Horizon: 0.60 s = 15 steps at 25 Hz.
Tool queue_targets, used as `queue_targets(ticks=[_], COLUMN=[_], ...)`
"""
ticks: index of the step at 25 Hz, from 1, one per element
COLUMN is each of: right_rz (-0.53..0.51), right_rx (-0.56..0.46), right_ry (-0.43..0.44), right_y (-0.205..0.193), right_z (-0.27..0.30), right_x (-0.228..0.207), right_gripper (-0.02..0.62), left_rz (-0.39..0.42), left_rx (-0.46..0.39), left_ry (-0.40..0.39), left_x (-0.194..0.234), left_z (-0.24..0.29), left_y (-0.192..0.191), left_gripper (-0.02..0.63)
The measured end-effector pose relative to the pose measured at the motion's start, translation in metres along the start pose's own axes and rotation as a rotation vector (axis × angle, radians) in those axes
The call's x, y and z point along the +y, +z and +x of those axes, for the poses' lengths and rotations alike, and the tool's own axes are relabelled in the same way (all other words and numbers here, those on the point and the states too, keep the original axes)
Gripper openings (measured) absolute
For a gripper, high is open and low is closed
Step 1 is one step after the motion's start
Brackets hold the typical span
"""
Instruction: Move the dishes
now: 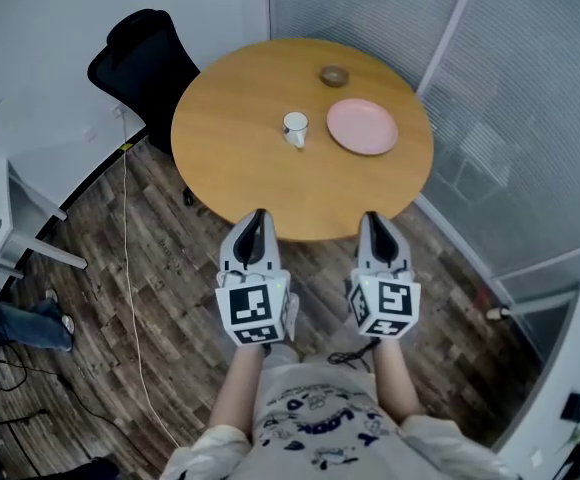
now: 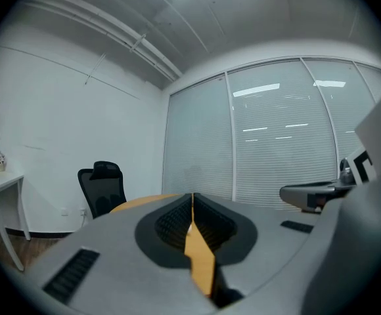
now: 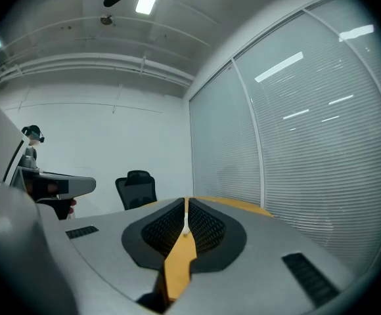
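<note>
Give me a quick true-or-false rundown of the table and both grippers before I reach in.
1. The pink plate lies on the round table. True.
2. The white mug stands on the plate. False: it stands on bare tabletop, apart from the plate.
3. The left gripper holds the mug. False: its jaws are shut on nothing, and in the head view it is by the table's near edge.
4. The right gripper is shut and empty. True.
5. The small brown bowl sits on the table beyond the plate. True.
</note>
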State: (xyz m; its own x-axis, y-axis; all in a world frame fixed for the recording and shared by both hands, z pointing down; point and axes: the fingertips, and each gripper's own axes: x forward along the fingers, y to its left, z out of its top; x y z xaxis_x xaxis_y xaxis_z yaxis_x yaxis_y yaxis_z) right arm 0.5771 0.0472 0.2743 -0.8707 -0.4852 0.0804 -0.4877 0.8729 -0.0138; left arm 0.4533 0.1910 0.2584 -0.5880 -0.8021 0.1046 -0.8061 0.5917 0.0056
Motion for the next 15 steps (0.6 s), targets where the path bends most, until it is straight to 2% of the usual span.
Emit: queue_targets(ticks=[8,15], right_rz=[0.014,0.021], right_rx=[-0.007,0.017], right_ry=[-0.069,-0.111], right_y=[0.018,0.015], right_z=[0.099,0.154], right_x=[-0.027,-0.04], right_gripper=[0.018,0.018], left_rz=[0.023,0.03], left_rx=[-0.015,0.003], left_ry=[-0.073,-0.116], left_x=[0.017,0.029], left_z=[0.108,0.169], left_y=[0.026,0.026], left_gripper=[0.009,0.009])
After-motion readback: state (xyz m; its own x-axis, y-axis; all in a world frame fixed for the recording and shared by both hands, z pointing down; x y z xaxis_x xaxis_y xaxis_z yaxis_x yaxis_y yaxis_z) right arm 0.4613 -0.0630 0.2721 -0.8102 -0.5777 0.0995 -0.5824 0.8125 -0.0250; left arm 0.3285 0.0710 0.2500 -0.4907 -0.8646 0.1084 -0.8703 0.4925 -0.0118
